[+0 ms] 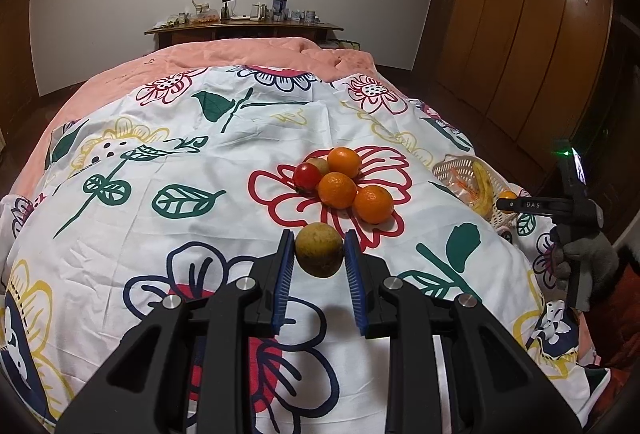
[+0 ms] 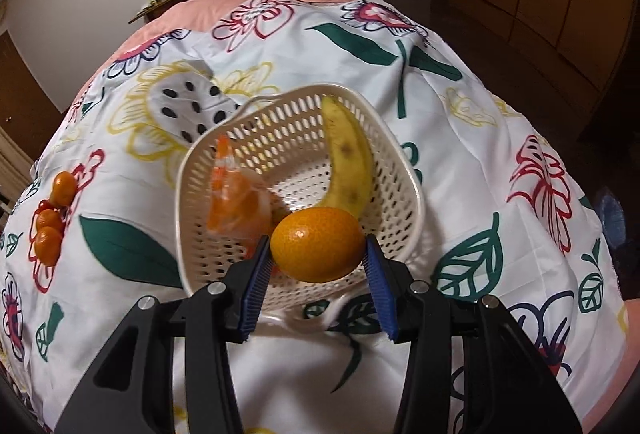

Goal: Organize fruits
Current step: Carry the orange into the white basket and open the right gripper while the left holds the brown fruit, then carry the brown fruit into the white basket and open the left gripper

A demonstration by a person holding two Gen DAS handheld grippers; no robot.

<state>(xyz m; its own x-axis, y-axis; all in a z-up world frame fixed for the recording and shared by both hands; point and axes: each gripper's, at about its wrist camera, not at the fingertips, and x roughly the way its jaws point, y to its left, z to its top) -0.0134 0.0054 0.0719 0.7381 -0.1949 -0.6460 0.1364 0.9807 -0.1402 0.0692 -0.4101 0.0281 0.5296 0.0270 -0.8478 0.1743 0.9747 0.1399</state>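
Flowered bedspread (image 1: 200, 161), wooden wardrobe (image 1: 520, 33) beyond. Left gripper (image 1: 319, 254) clenched on a brownish fruit (image 1: 319, 249), pile of oranges (image 1: 338, 189) just ahead. Right gripper (image 2: 318, 254) grasping an orange (image 2: 316, 244) over the basket (image 2: 400, 161), banana (image 2: 348, 157) inside, ahead.

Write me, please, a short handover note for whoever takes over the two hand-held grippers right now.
Left hand-held gripper: shut on a brownish-green fruit, above the floral bedspread.
Right hand-held gripper: shut on an orange, held over the near rim of the white basket.
In the basket: a banana and an orange-printed packet.
Left on the bedspread: three oranges, a red fruit and another brownish one behind it.
Next, probably: drop the orange in, then bring the left fruit over.
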